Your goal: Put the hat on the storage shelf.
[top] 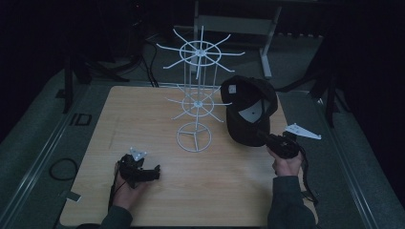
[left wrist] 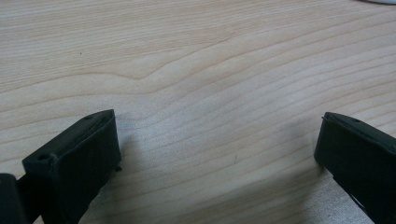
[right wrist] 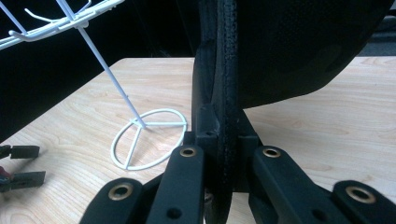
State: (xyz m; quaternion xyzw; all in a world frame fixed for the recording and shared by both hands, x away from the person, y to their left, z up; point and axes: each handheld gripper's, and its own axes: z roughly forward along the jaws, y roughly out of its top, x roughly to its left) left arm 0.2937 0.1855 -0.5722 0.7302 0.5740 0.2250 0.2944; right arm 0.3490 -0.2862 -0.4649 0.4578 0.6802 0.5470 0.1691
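While the black cap (top: 248,110) hangs above the table's right side, just beside the white wire rack (top: 197,98), your right gripper (top: 265,137) pinches its brim edge. Keep that pinch firm and steer the crown toward a prong. Your left gripper (top: 155,173) rests splayed, empty, on the table (top: 143,114).

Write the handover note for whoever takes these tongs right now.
Right tongs: shut on the brim of the black fabric baseball cap, held up beside the white wire hook stand.
Left tongs: open, empty, resting low over the light wooden table.
Done: cap picked up.
Left: cap not yet on any hook; hanging it on the stand looks like the next step.
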